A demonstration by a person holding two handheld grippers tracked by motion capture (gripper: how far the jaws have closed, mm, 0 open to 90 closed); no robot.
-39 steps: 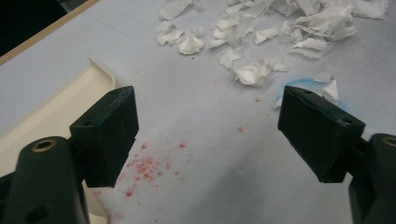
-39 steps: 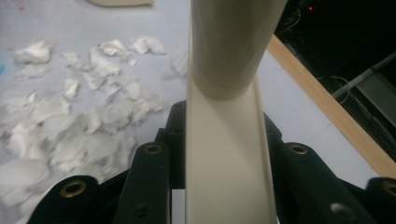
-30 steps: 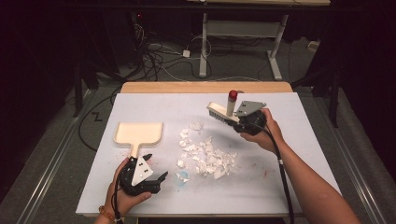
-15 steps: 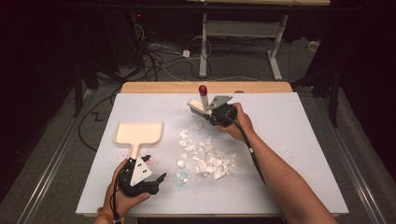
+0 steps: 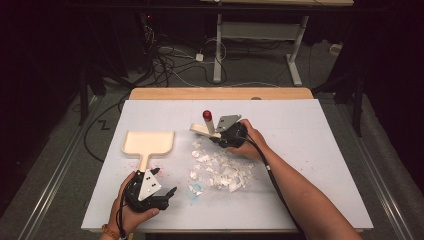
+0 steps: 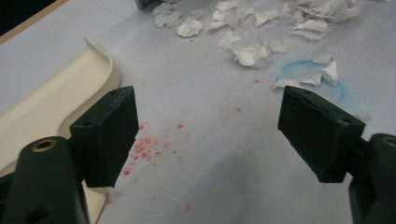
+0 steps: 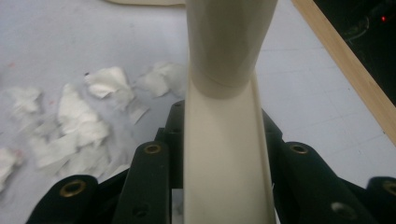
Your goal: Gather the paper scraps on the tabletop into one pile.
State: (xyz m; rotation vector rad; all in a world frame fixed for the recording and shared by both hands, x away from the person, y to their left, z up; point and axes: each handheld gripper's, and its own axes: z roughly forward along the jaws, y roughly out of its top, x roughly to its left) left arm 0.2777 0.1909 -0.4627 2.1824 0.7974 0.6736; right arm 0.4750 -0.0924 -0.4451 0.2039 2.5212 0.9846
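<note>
A cream dustpan [image 5: 148, 142] lies at the left of the white table cover, its handle pointing toward me; its rim [image 6: 51, 100] also edges the left gripper view. Torn white paper scraps [image 5: 220, 167] are heaped mid-table, seen too as scraps [image 6: 252, 28] and scraps [image 7: 79, 121]. My right gripper [image 5: 216, 136] is shut on a cream brush [image 5: 206, 127] with a red tip, held at the far edge of the heap. The brush handle [image 7: 229, 70] runs up between its jaws. My left gripper [image 5: 164, 181] stands open near the front edge beside the dustpan's handle, nothing between its jaws.
Red specks [image 6: 149, 144] and a blue ring mark [image 6: 308, 79] stain the cover in front of the left gripper. The wooden table edge [image 5: 220, 93] runs along the back. Beyond it are cables and desk legs [image 5: 295, 55] on the floor.
The right gripper has carried the brush leftward and lower, to the far edge of the paper heap. The left gripper has stayed put.
</note>
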